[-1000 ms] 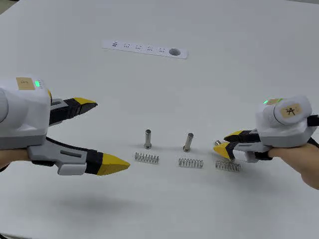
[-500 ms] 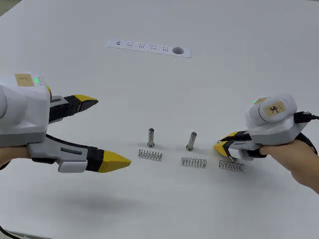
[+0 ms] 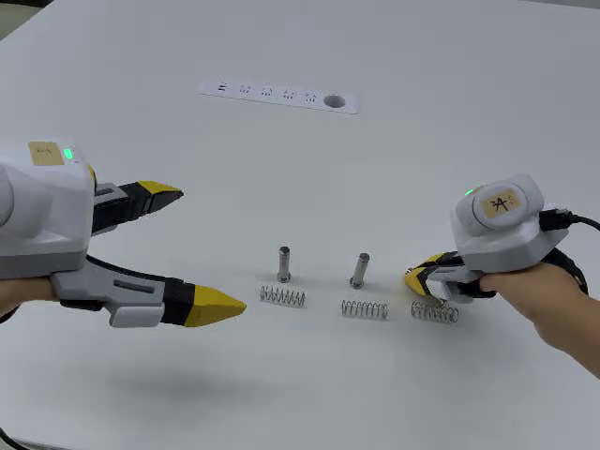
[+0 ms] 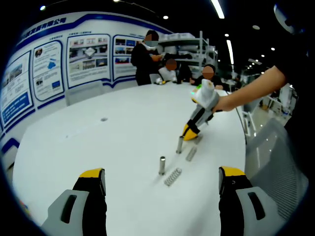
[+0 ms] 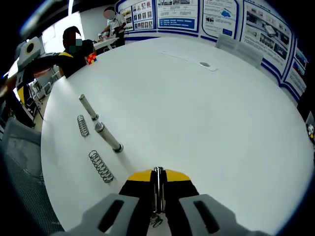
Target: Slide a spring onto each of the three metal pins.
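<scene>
**Head view.** 1 white desk (image 3: 394, 159). 1 left gripper (image 3: 208, 250), fingers wide apart and holding nothing, hovering to the left of the parts. 1 right gripper (image 3: 413, 276), tip down low at the right end of the row. 2 pins stand free: left pin (image 3: 284, 263) and middle pin (image 3: 360, 270). 3 springs lie on the desk just in front: left spring (image 3: 282, 297), middle spring (image 3: 365, 308), right spring (image 3: 434, 312). No spring is on a pin yet.

**Left gripper view.** My 2 fingers stand apart. The 2 free pins and their springs lie well ahead, between the fingers.

**Right gripper view.** Third pin (image 5: 157, 189), clamped between the closed fingers.

**Risk, as I judge it.** The pin is thin and smooth, so it may pivot or slip in the clamp. A spring pinched off-centre may roll or flick away.
</scene>
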`<state>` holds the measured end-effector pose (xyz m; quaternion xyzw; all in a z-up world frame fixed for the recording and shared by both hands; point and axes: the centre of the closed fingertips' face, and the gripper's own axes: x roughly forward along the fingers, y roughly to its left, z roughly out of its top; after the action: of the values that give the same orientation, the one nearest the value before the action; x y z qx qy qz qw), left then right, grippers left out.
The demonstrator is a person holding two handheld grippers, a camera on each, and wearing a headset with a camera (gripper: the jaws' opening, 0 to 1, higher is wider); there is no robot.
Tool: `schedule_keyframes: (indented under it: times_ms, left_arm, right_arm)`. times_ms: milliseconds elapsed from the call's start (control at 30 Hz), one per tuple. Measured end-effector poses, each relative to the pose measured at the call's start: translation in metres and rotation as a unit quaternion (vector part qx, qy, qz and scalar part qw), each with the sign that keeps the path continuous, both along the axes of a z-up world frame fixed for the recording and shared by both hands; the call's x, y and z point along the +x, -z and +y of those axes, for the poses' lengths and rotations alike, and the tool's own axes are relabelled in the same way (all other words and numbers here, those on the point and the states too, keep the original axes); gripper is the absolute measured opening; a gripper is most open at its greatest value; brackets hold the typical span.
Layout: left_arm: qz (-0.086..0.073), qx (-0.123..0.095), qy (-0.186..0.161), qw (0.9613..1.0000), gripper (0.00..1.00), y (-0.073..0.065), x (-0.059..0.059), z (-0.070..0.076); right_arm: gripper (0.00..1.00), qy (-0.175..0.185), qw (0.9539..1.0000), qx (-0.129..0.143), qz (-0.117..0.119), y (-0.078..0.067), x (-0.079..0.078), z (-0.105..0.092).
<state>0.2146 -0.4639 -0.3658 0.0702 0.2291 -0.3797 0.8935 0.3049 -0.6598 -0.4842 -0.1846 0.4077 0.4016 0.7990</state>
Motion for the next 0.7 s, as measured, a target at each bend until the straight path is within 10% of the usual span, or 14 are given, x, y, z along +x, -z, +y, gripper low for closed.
schedule_keyframes:
  times_ms: [700]
  left_arm:
    - [-0.01, -0.002, -0.002, 0.9999, 0.97, -0.007, -0.009, -0.005]
  right_arm:
    - [0.08, 0.001, 0.9985, 0.026, -0.047, -0.033, 0.003, -0.006]
